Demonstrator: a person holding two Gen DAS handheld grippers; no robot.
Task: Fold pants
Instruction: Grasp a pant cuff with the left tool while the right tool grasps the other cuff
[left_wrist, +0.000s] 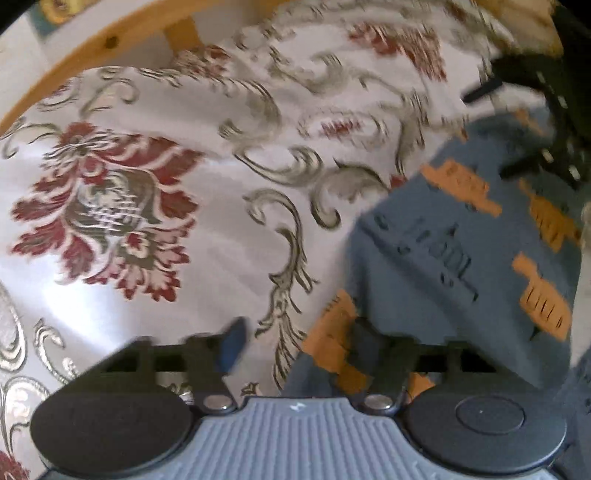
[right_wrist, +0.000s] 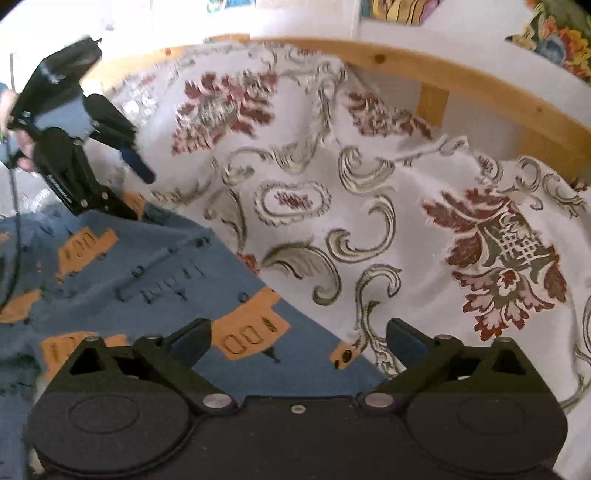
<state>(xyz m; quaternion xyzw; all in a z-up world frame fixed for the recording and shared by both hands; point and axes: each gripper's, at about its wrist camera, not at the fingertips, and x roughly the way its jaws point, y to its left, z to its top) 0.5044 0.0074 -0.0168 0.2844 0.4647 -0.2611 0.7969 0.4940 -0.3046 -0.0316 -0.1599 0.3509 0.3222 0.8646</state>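
Blue pants with orange patches lie on a floral bedspread, filling the right side of the left wrist view and the lower left of the right wrist view. My left gripper is open at the pants' edge; its right finger overlaps the cloth and its left finger is over the bedspread. Seen from the right wrist, the left gripper is tilted down onto the far edge of the pants. My right gripper is open over the near edge of the pants, with nothing between its fingers. It also shows, black, at the top right.
The white bedspread with red and grey flowers is rumpled toward the back. A wooden bed frame curves along the far side, also visible in the left wrist view. A hand holds the left gripper. The left wrist view is motion-blurred.
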